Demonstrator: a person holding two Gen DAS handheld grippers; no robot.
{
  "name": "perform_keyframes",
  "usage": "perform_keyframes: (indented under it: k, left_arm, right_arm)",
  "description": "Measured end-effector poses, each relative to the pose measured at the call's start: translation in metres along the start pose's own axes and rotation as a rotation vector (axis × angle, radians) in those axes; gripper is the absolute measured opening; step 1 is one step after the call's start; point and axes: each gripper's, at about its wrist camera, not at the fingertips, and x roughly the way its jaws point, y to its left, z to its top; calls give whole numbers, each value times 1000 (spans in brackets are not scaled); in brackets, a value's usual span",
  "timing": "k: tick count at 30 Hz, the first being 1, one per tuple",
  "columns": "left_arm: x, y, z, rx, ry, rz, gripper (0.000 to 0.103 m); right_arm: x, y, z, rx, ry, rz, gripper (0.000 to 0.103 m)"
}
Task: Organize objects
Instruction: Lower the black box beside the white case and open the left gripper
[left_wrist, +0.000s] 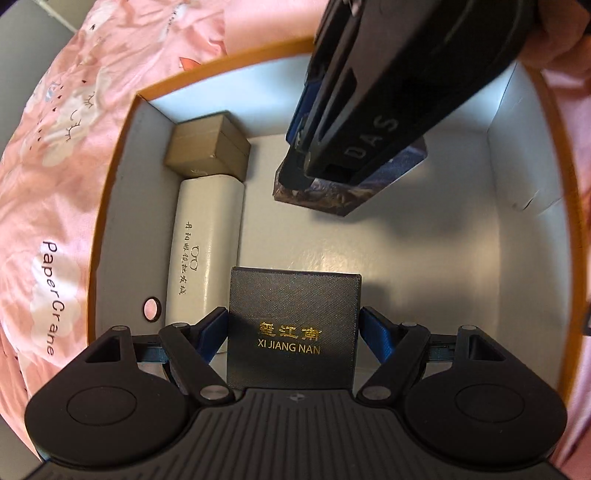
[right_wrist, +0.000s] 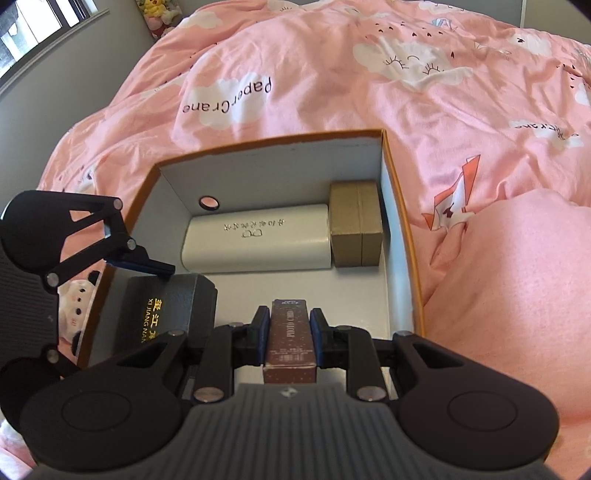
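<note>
An open cardboard box (left_wrist: 229, 61) with orange outside and white inside sits on a pink duvet. In the left wrist view my left gripper (left_wrist: 293, 325) is shut on a black box (left_wrist: 293, 332) with gold "XI JIANG NAN" lettering, low over the near part of the box floor. My right gripper (left_wrist: 325, 173) comes in from the upper right, shut on a slim dark patterned photo card box (left_wrist: 347, 195). The right wrist view shows the same photo card box (right_wrist: 291, 339) between the blue pads of my right gripper (right_wrist: 290, 332), and the black box (right_wrist: 166, 314) at its left.
A white case with printed characters (right_wrist: 258, 240) and a tan box (right_wrist: 356, 229) lie along one wall of the cardboard box (right_wrist: 400, 221). White floor shows between them and the held items. The pink duvet (right_wrist: 406, 92) surrounds the box. Plush toys (right_wrist: 155, 14) sit by a window.
</note>
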Motion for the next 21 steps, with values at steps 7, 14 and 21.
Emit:
perform_keyframes:
  k: [7,14,21]
  left_arm:
    - [16,4,1,-16,19,-17,90]
    - [17,13,-7,-43,-22,-45,94]
    - [6,28,-11,-130,-68,-69,96]
  right_arm:
    - [7,0,-2,13,13,2,24]
    - [11,-3,-3,22,27,-6,24]
    - [15,-1,-3,28,41,-2,24]
